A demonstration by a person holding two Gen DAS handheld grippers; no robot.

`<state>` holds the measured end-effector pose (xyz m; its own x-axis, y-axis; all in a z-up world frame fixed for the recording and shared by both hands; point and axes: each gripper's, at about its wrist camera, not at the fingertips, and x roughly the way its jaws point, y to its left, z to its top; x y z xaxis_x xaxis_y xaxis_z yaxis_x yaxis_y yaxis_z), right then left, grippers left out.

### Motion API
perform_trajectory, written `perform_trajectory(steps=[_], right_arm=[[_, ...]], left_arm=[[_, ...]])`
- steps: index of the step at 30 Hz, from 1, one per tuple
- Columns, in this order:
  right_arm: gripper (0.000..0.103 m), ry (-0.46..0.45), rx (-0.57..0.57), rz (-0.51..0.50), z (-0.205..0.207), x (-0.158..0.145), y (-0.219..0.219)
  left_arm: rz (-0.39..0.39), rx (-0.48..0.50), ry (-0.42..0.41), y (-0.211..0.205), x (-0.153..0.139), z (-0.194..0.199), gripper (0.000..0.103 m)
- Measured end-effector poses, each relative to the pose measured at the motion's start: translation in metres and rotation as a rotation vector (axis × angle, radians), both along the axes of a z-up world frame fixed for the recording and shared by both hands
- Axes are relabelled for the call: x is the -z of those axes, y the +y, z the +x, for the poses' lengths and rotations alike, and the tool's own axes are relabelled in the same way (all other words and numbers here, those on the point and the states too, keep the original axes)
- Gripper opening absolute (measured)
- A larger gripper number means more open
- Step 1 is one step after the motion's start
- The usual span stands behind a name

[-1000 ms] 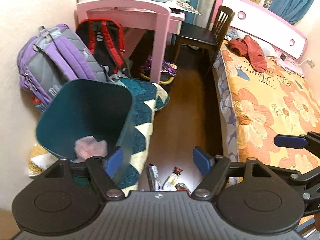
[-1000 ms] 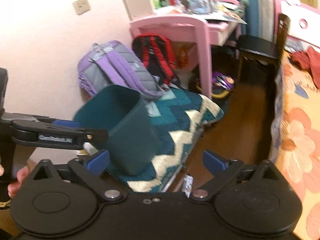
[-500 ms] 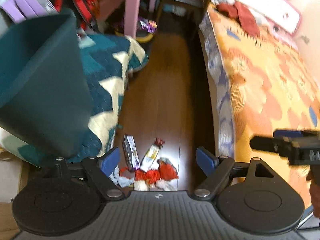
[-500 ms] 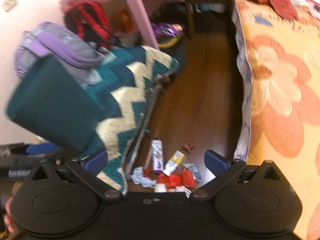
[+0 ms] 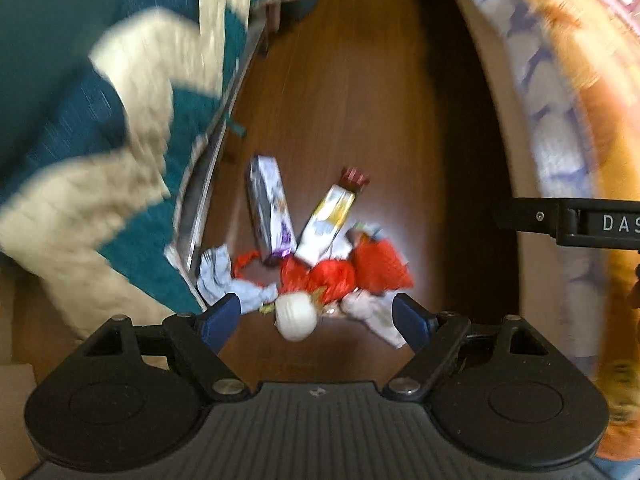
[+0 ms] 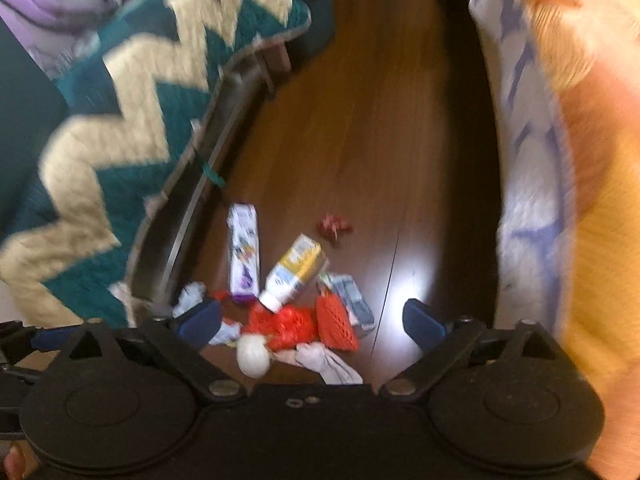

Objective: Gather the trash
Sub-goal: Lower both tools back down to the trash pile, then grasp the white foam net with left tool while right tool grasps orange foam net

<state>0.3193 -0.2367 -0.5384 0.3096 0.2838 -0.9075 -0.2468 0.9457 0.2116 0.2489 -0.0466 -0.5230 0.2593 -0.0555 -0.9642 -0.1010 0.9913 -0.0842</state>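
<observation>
You held both tools above a heap of trash [image 5: 316,264] on the dark wooden floor [image 5: 360,100], in the narrow strip between a teal and cream zigzag quilt [image 5: 120,128] and the flowered bed [image 5: 560,80]. Your left tool [image 5: 316,316] stood wide with nothing between its blue pads, just over a white ball of paper [image 5: 296,316] and red netting [image 5: 348,272]. Your right tool [image 6: 312,320] was likewise spread wide and empty over the same heap. A purple and white wrapper [image 6: 243,256] lay flat beside a tilted yellow and white carton [image 6: 294,272], the two nearly touching at their near ends, with a small red scrap [image 6: 334,225] a little apart on the floor beyond them. Crumpled pale tissues [image 5: 236,280] lay at the quilt's edge, and another white wad [image 6: 328,362] sat nearest the right tool. Both views were blurred by motion, and finer details of the wrappers could not be made out.
</observation>
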Motion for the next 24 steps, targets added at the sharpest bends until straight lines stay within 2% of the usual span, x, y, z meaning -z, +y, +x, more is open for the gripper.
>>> perform_trajectory(steps=[4,7,11,17,19,24], right_arm=[[0.085,0.036,-0.029,-0.019,0.001,0.060,0.012],[0.080,0.075,-0.039,-0.032,0.005,0.103,0.018],[0.077,0.112,-0.047,-0.042,0.010,0.150,0.022],[0.070,0.142,-0.057,-0.057,0.016,0.200,0.024],[0.062,0.152,-0.052,-0.058,0.018,0.212,0.024],[0.050,0.163,-0.033,-0.054,0.019,0.231,0.023]], left_arm=[[0.005,-0.022,0.051,0.003,0.072,0.000,0.083],[0.027,-0.037,0.087,0.007,0.121,0.001,0.083],[0.012,-0.068,0.133,0.011,0.182,0.004,0.083],[-0.029,-0.058,0.159,0.010,0.246,0.013,0.083],[-0.044,-0.056,0.168,0.011,0.262,0.017,0.083],[-0.064,-0.060,0.193,0.014,0.293,0.019,0.083]])
